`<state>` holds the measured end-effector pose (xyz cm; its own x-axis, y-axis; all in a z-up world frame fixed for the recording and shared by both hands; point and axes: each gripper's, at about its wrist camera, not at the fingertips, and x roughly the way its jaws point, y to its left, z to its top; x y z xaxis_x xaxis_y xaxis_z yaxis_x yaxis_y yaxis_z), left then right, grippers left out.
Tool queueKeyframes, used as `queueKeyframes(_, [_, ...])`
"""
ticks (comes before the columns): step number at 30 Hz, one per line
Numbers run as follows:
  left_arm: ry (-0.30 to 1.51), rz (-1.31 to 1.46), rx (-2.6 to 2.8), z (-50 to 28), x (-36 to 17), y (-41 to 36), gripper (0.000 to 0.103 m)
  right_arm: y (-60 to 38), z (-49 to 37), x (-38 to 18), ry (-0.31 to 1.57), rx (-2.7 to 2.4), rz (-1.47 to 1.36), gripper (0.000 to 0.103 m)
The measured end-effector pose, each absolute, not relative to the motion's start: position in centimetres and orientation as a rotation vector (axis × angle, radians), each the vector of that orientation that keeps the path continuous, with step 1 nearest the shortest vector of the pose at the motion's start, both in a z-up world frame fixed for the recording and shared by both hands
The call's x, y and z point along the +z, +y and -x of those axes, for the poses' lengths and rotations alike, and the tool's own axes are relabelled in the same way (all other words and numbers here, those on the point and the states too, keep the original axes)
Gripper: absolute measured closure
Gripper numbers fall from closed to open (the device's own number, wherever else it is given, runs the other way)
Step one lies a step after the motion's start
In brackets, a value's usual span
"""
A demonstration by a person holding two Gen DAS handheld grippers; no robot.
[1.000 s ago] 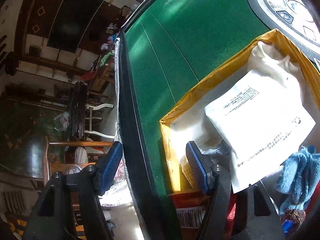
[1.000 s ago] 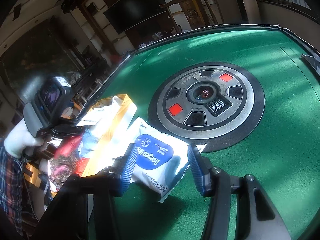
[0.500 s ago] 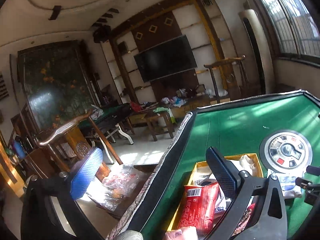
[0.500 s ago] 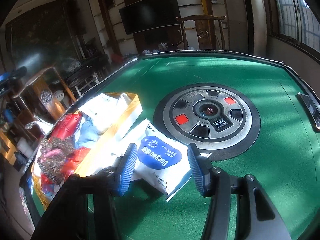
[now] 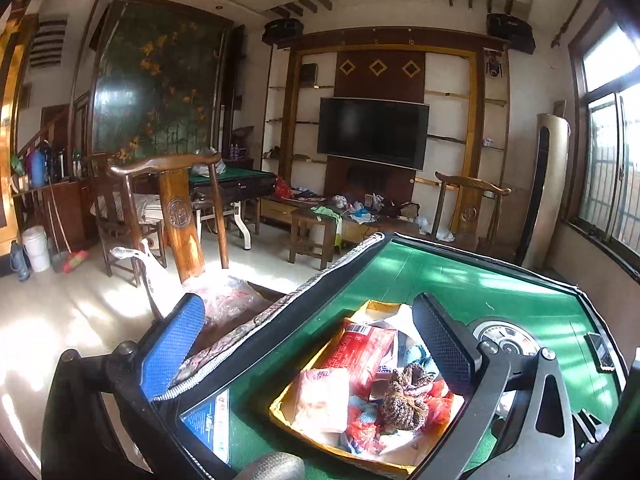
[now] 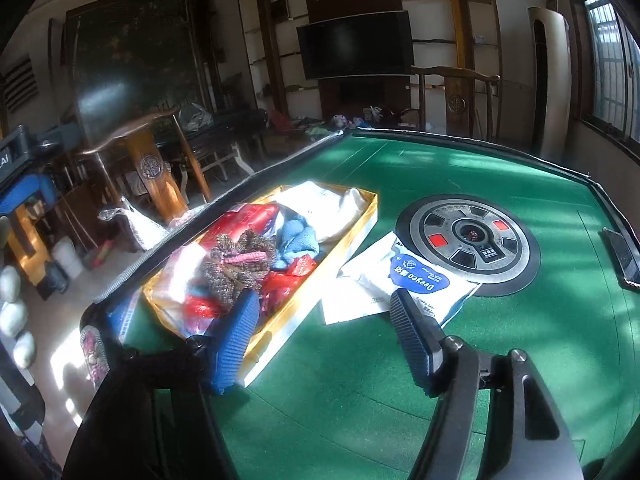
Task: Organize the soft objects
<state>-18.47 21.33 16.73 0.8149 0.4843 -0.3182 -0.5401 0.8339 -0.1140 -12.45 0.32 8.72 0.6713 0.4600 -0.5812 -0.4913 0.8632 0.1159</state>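
Since the earlier frame my left gripper (image 5: 308, 344) has lifted out of the yellow box (image 6: 352, 236) and rolled upright; jaws went wide, nothing between them. My right gripper (image 6: 324, 316) has pulled back from the wipes pack (image 6: 416, 280); its jaws have just been opening, half-wide, empty, pack lying flat ahead of them.

Progress, my read: mostly done. Box sits along the left edge of the green tabletop (image 6: 440, 168) and is heaped: red packet (image 5: 364, 352), brown knitted bundle (image 6: 240, 264), blue cloth (image 6: 298, 240), white cloth bag (image 6: 324, 200), pinkish pouch (image 5: 324, 400). Left to do: wipes pack still outside, just beside the box's right wall, one corner overlapping the round centre console (image 6: 468, 240).

Pack looks flat, white with a blue label, soft film, a loose white sheet under its near edge. Likely needs an edge pinch.
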Motion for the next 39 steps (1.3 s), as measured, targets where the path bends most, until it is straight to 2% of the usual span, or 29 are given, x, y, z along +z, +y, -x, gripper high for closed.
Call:
queueKeyframes(11, [0.217,0.247,0.565,21.1,14.8,21.2,0.0,0.8,14.4,7.7,0.643,0.495,0.058,0.039])
queueKeyframes(13, [0.231,0.252,0.558,21.1,14.7,21.4,0.0,1.0,14.7,7.7,0.633,0.481,0.074,0.038])
queueKeyframes(18, [0.287,0.267,0.561,20.4,13.6,21.7,0.0,1.7,15.1,7.8,0.611,0.443,0.118,0.027])
queueKeyframes(28, [0.42,0.261,0.605,18.0,10.7,22.4,0.0,3.3,14.3,7.0,0.664,0.438,0.167,0.025])
queueKeyframes(39, [0.483,0.277,0.597,16.9,9.1,23.0,0.0,5.1,12.7,6.1,0.73,0.419,0.215,0.025])
